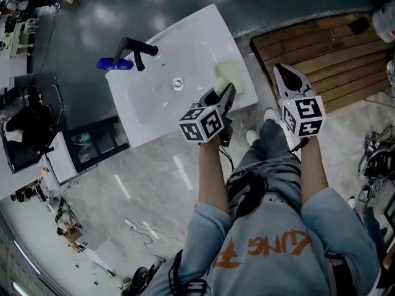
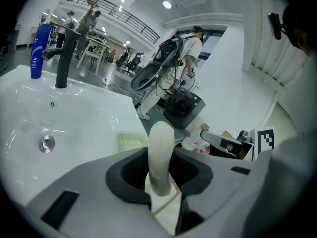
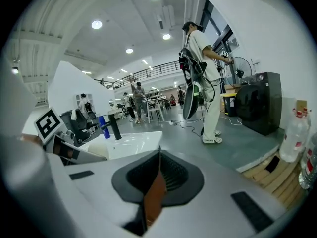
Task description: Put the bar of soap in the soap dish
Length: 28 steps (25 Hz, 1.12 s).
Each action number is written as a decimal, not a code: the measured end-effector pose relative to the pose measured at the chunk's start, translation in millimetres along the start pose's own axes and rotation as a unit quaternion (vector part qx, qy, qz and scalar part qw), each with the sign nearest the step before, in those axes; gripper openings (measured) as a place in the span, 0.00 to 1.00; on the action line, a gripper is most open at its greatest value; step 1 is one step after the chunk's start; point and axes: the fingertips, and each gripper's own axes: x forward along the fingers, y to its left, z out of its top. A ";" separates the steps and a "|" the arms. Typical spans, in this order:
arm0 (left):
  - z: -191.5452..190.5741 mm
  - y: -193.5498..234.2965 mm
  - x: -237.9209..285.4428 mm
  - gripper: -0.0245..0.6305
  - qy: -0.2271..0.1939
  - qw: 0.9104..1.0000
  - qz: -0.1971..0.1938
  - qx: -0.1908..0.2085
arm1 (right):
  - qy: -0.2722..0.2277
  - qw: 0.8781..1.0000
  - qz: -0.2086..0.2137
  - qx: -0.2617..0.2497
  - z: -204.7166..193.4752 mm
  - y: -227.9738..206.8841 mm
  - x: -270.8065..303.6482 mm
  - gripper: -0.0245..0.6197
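Note:
A cream bar of soap (image 2: 161, 150) stands upright between the jaws of my left gripper (image 2: 161, 182), which is shut on it. In the head view this left gripper (image 1: 224, 92) hovers over the right end of the white sink (image 1: 154, 113), just short of the pale green soap dish (image 1: 231, 74). The left gripper view has the soap dish (image 2: 131, 143) lying on the sink rim just behind and left of the soap. My right gripper (image 1: 282, 71) is held off the sink's right side, over the floor. Its jaws (image 3: 157, 175) are shut with nothing in them.
A black faucet (image 1: 138, 48) and a blue bottle (image 1: 114, 63) stand at the sink's far end, and the drain (image 1: 178, 83) sits mid-basin. A wooden pallet (image 1: 324, 51) lies to the right. A person (image 3: 203, 83) stands beyond, and a plastic bottle (image 3: 292, 133) is at the right.

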 end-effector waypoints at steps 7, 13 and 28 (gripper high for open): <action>3.5 19.2 22.1 0.22 0.026 0.999 0.016 -0.017 | 0.014 1.000 0.011 0.002 1.3 -12.0 23.6 0.08; -9.4 33.1 39.9 0.22 0.073 0.996 0.051 -0.011 | 0.022 1.000 0.013 0.015 -2.2 -25.6 36.8 0.08; 6.6 40.9 43.5 0.23 0.083 0.991 0.101 0.039 | 0.024 0.999 0.020 0.018 11.7 -32.7 50.8 0.08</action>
